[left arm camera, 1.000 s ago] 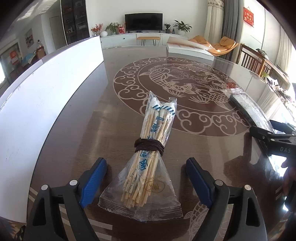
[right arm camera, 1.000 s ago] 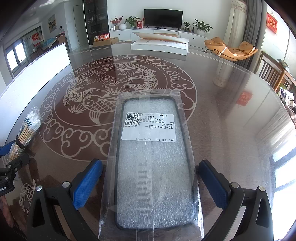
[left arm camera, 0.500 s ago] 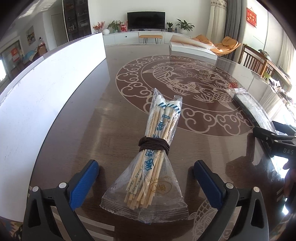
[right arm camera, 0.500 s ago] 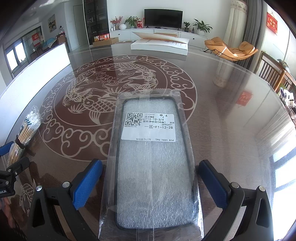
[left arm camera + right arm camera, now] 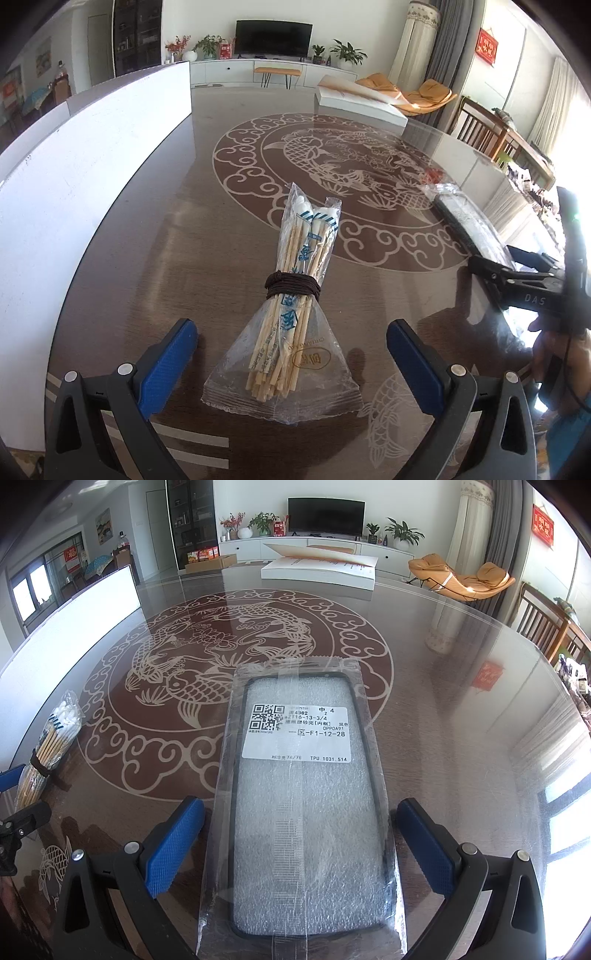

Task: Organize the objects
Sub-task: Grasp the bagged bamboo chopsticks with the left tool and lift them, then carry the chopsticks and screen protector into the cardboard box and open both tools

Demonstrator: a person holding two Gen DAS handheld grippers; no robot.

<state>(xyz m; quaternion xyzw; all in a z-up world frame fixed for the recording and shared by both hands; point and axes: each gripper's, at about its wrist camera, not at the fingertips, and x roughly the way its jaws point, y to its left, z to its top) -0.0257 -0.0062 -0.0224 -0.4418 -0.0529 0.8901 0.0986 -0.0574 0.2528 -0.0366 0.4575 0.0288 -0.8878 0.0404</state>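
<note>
A clear bag of wooden cotton swabs (image 5: 295,306), tied round the middle with a dark band, lies on the glass table. My left gripper (image 5: 291,365) is open, its blue pads on either side of the bag's near end without touching it. A black phone case in a clear bag with a white label (image 5: 303,801) lies flat to the right. My right gripper (image 5: 301,845) is open with the case between its pads, apart from them. The swab bag also shows in the right wrist view (image 5: 48,749), the case in the left wrist view (image 5: 469,225).
A long white board (image 5: 85,177) stands along the table's left edge. A flat white box (image 5: 319,570) lies at the far side. The table top (image 5: 207,236) carries a fish medallion. Chairs stand beyond the right edge (image 5: 546,624).
My left gripper has drawn back and risen slightly, and its pads stand wider around the swab bag. The right gripper and the phone case have not moved.
</note>
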